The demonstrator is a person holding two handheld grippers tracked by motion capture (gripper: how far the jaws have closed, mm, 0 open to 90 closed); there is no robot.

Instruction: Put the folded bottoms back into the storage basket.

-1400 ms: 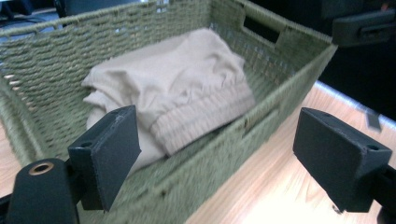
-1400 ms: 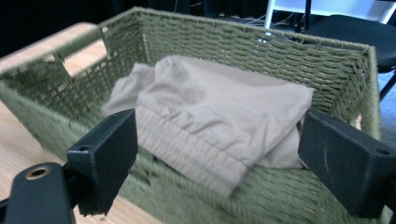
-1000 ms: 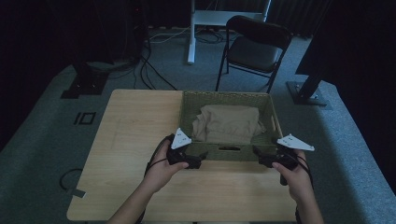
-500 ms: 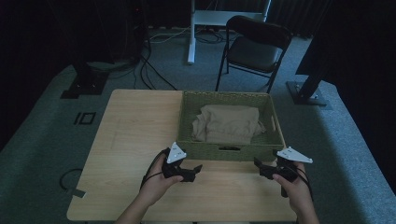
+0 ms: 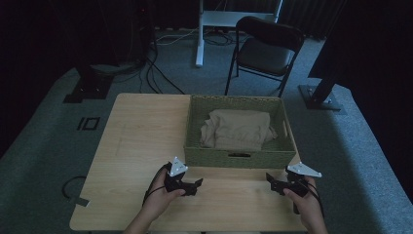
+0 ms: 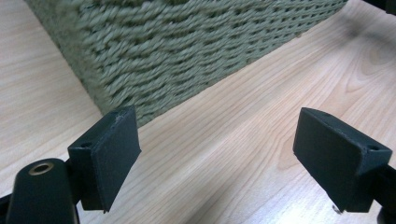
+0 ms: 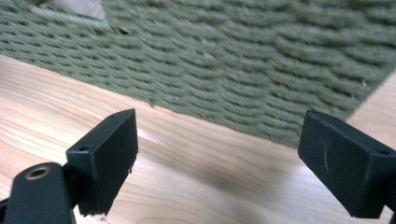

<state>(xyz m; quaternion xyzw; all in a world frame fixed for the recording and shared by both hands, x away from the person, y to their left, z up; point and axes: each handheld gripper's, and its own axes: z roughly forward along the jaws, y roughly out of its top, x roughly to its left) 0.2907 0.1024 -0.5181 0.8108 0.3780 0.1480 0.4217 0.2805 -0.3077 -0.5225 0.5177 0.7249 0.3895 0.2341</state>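
A green woven basket (image 5: 229, 158) stands on the wooden table (image 5: 141, 141), and a folded beige cloth (image 5: 238, 129) lies inside it. My left gripper (image 5: 197, 184) sits low over the table just in front of the basket's near left corner, jaws open with nothing between them. My right gripper (image 5: 270, 180) hovers in front of the near right corner, also open and empty. In the left gripper view the basket wall (image 6: 187, 46) rises close ahead of my left gripper (image 6: 217, 154). The same wall (image 7: 243, 70) looms ahead of my right gripper (image 7: 219, 156) in the right gripper view.
A black folding chair (image 5: 265, 51) and a white desk frame (image 5: 214, 22) stand beyond the table. Dark stands and cables crowd the floor at the far left (image 5: 97, 78). Bare tabletop stretches left of the basket.
Both hands have drawn back from the basket's near rim and dropped low over the table's front strip. The jaws stay as wide as before.
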